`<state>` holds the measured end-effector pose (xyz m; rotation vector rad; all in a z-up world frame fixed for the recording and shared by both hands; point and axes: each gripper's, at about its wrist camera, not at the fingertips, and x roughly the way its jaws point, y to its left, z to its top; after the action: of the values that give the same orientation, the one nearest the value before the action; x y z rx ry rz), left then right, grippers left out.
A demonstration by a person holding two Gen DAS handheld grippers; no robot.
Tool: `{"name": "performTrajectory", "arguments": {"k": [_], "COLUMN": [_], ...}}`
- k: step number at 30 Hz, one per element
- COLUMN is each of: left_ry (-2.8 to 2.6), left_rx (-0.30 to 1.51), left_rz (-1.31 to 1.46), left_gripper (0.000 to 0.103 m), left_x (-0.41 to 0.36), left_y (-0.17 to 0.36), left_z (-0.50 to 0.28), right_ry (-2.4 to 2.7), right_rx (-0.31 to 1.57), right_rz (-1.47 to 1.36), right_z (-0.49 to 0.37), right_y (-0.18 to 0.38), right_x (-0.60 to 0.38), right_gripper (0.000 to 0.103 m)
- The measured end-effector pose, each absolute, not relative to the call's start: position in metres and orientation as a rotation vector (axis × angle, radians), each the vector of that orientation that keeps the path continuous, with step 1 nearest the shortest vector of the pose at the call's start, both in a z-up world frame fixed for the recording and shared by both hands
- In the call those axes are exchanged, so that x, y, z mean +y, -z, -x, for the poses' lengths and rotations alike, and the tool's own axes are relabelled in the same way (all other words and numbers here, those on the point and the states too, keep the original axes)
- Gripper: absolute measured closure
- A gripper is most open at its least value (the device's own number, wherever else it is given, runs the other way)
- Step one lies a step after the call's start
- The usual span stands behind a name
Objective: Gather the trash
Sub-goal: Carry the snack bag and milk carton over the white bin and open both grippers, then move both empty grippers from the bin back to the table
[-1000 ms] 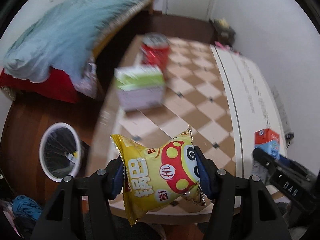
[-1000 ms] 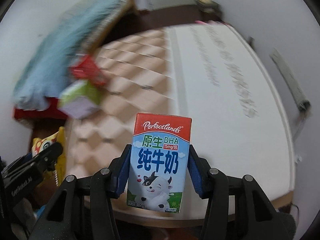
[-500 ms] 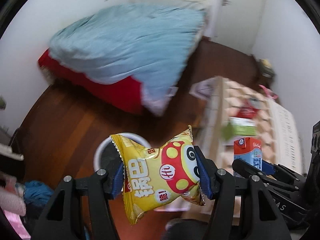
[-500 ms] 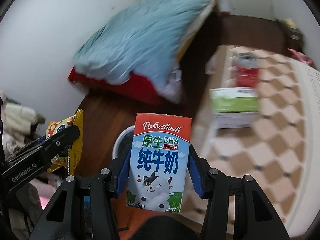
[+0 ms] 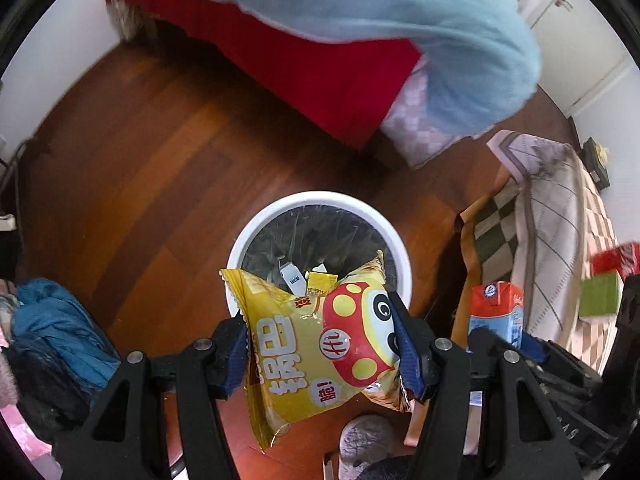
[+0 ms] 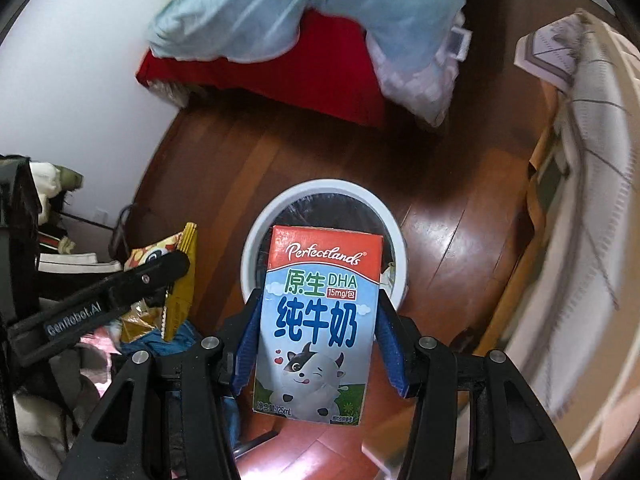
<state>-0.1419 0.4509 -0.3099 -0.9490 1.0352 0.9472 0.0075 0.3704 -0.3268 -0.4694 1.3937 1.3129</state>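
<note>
Both loads hang over the white-rimmed bin (image 5: 320, 208) on the floor: the left gripper (image 5: 322, 344) has its jaws clamped on the yellow snack bag (image 5: 316, 352), the right gripper (image 6: 316, 340) pinches the milk carton (image 6: 316, 320). It's the drop-off step, and next each pair of jaws needs to part squarely above the opening so nothing clips the rim.

Milk carton (image 6: 316, 320) reads "Perfectlands", "原生 DHA 15mg/包", "纯牛奶", "125mL"; left of it, left tool (image 6: 100, 304) arm reads "GenRobot.AI"; snack bag (image 5: 320, 352) shows "脆!".
</note>
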Motion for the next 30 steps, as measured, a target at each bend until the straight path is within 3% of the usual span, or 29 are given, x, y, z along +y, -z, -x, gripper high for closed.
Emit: {"name": "performTrajectory", "arguments": {"k": [7,8,9,10,12,13,17,30], "left_ry": [-0.941,-0.949,-0.954,-0.970,-1.012,-1.035,-1.117,-1.240], "left_rx": [1.051,1.050,1.045,1.033,1.016,1.016,1.032,1.045], "left_rz": [1.023,1.022,1.024,1.028,1.023,1.014,0.944,0.766], "left_gripper": [0.038,0.036,0.026,0.011,0.001,0.001,0.001,0.001], "left_x": [0.481,0.483,0.485,0.487,0.489,0.489,0.482,0.424], "left_y": [0.332,0.333,0.333,0.333,0.332,0.331,0.325,0.305], "left_z": [0.157,0.161,0.165,0.171,0.182,0.187,0.202,0.212], "right_ry": [-1.325,-1.327,-1.323,-1.314,-1.298,-1.295,-1.238,-1.178], "right_rx": [1.413,1.415,1.414,1.414,1.423,1.417,1.367,1.215], "right_rz": [0.506,0.506,0.504,0.512,0.515,0.517,0.585,0.716], "right_z": [0.008,0.008,0.009,0.010,0.010,0.010,0.012,0.033], "right_y": [0.359,0.362,0.364,0.368,0.374,0.374,0.376,0.345], "right_x": [0.408,0.412,0.416,0.422,0.429,0.429,0.428,0.380], "right_gripper": [0.048,0.048,0.048,0.045,0.020,0.008,0.001,0.000]}}
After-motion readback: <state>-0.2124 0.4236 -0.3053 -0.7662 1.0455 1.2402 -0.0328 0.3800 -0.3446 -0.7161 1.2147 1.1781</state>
